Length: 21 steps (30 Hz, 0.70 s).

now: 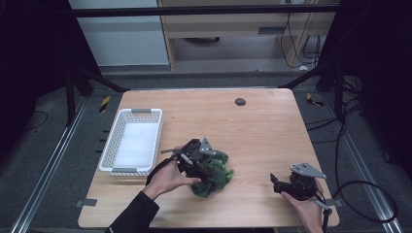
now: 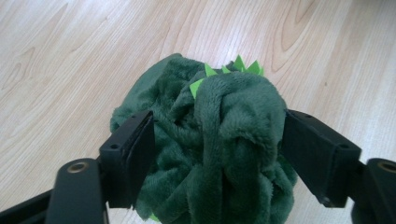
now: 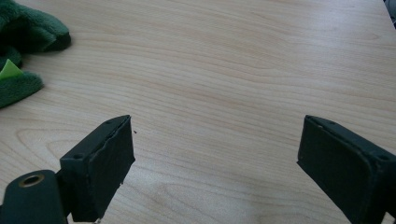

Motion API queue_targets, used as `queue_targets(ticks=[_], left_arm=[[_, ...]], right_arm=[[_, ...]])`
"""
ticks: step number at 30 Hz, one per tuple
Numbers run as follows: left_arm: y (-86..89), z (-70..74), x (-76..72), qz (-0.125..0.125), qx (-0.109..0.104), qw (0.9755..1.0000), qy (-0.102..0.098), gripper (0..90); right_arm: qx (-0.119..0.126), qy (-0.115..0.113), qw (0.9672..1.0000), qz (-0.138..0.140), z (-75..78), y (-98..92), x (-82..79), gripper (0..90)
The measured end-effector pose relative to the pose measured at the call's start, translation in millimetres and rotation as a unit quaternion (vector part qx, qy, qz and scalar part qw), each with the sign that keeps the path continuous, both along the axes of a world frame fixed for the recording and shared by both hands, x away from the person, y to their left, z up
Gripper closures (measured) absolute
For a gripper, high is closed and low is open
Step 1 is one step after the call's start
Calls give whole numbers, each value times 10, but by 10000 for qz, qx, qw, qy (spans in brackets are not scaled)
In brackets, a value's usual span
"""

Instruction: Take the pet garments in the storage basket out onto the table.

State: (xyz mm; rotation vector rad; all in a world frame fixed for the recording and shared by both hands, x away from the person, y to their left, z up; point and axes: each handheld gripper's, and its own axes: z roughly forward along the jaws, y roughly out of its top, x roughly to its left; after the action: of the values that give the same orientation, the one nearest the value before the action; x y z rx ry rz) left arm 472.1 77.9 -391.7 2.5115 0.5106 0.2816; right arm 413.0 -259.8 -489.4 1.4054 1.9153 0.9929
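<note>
Both claws stand spread: the left claw (image 2: 217,154) straddles a crumpled green plush toy (image 2: 210,144), its underside hidden.

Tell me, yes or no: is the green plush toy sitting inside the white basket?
No: in the high view the green plush toy lies on the wooden table, right of the white basket.

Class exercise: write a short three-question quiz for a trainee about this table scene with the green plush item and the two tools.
1. True or false: the white basket holds the green plush toy.
2. Which tool has the toy between its jaws: A) left tool, B) right tool?
3. What lies between the right tool's jaws?

Key
1. False; the toy lies on the wooden table, right of the basket.
2. A; jaws wide, either side of it.
3. Nothing but bare table; the jaws stand open.
</note>
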Motion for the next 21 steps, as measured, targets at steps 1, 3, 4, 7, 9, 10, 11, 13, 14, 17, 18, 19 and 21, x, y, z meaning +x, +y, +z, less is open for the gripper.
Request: queue_targets(ticks=[1,3,4,7,9,10,11,13,14,17,18,19,21], left_arm=[[9,3,-6,11,-42,10000,-2,240],[36,12,-22,52,-145,9999,-37,233],[53,17,-29,76,-199,9998,-53,228],[113,30,-55,193,-391,9990,-134,219],[157,35,-71,289,-544,9979,-190,213],[188,42,-81,354,-627,9972,-201,214],[214,46,-89,386,-687,9967,-210,215],[256,49,-109,485,-789,9954,-253,217],[286,49,-127,561,-887,9941,-273,217],[361,53,-169,700,-1103,9909,-331,218],[407,55,-193,776,-1219,9889,-353,218],[429,54,-206,814,-1273,9878,-369,218],[482,53,-232,893,-1368,9858,-400,218]], right_arm=[[-2,-4,10000,1,0,-1,0,107],[7,-12,10000,-6,2,-2,0,107],[25,-11,10000,-5,4,-1,-2,106],[45,-3,10000,-13,6,-3,-4,106],[51,9,10000,-17,5,-2,-4,106],[52,7,10000,-17,5,-2,-4,106],[52,8,10000,-20,5,-2,-5,105],[51,0,10000,-21,6,-2,-5,105],[48,1,10000,-22,6,-2,-5,106],[16,-23,10000,-24,2,-4,-3,105],[13,-23,10000,-22,3,-3,-3,105],[7,-31,10000,-24,4,-3,-4,106],[7,-29,10000,-27,4,-2,-5,105]])
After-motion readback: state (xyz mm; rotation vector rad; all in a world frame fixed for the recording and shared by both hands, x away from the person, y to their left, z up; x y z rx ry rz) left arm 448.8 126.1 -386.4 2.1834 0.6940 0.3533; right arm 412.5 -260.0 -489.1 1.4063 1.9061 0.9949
